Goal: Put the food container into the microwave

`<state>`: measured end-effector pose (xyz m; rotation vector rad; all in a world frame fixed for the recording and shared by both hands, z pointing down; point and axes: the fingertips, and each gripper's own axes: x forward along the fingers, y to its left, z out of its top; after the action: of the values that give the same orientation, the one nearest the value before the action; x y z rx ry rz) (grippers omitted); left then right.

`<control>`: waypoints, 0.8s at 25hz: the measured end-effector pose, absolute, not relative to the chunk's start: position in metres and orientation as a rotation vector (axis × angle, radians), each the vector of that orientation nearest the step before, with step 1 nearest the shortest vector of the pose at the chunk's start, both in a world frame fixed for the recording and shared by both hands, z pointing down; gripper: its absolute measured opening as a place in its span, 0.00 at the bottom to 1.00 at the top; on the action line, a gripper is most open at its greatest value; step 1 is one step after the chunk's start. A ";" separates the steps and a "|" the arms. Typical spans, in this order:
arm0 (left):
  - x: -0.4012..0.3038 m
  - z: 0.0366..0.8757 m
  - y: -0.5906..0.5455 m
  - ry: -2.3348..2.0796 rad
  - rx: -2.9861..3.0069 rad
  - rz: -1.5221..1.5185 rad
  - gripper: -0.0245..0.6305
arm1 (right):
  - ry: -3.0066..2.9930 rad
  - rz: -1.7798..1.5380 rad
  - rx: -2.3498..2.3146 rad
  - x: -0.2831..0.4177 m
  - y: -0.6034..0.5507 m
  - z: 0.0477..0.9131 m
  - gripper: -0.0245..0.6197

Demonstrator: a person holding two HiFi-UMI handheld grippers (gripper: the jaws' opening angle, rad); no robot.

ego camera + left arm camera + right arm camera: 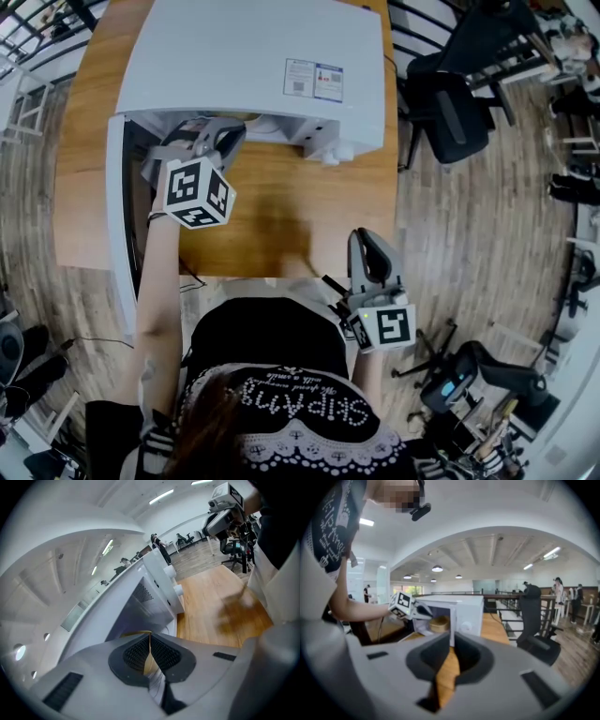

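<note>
A white microwave (244, 56) stands on the wooden table (281, 216) with its door (117, 216) swung open to the left. Inside it sits a round tan food container (437, 623); only a yellowish edge of the container (136, 633) shows past the jaws in the left gripper view. My left gripper (211, 131) is at the oven's opening, just in front of the container, jaws shut with nothing between them. My right gripper (368, 239) hovers over the table's near right edge, apart from the microwave (464, 611), shut and empty.
Office chairs (450, 112) stand on the wood floor to the right of the table. The microwave's control side with a knob (333, 150) faces the bare tabletop. The person's body (272, 375) is close to the table's front edge.
</note>
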<state>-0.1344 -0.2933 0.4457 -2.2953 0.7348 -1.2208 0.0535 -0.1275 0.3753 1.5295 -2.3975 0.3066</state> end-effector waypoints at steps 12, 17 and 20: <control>-0.132 0.360 -0.267 1.041 -2.327 -0.803 0.07 | -2.380 0.273 1.587 0.070 -0.127 0.359 0.10; -0.135 0.316 -0.249 1.240 -2.320 -0.648 0.07 | -2.401 0.233 1.592 0.086 -0.134 0.350 0.10; -0.127 0.290 -0.231 1.288 -2.356 -0.509 0.07 | -2.422 0.218 1.579 0.096 -0.134 0.344 0.10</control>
<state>-0.1274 -0.2311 0.2903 -2.3565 1.2881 -0.5088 0.0960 -0.1336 0.3439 1.5787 -2.4215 0.2177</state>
